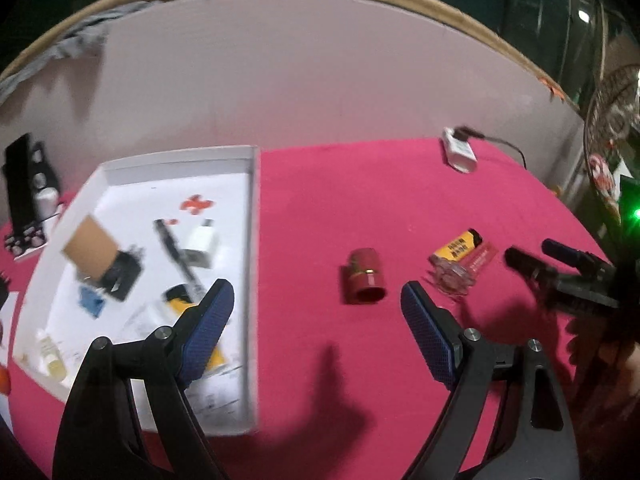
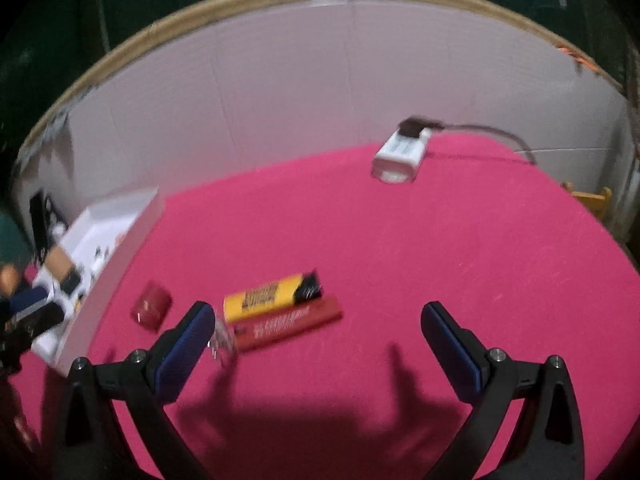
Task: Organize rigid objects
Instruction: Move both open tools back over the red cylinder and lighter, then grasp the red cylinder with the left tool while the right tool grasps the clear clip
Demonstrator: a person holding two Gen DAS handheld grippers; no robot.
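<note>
A white tray (image 1: pixel 252 184) on the pink cloth holds several small items: a cardboard piece, a white charger, a black pen, a small bottle. My left gripper (image 1: pixel 318 300) is open and empty, just right of the tray, with a red cylinder cap (image 1: pixel 365 276) lying ahead of it. A yellow-black battery (image 1: pixel 460 246), a red flat pack (image 1: pixel 482 258) and a clear plastic piece (image 1: pixel 450 276) lie further right. My right gripper (image 2: pixel 318 320) is open and empty, above the cloth near the battery (image 2: pixel 272 294) and the red pack (image 2: pixel 288 322); it shows in the left view (image 1: pixel 560 264).
A white adapter with a black cable (image 2: pixel 400 152) lies at the back of the cloth by the white wall (image 2: pixel 320 80). Black devices (image 1: pixel 24 192) stand left of the tray. The cap (image 2: pixel 152 306) and the tray (image 2: pixel 116 256) lie left of my right gripper.
</note>
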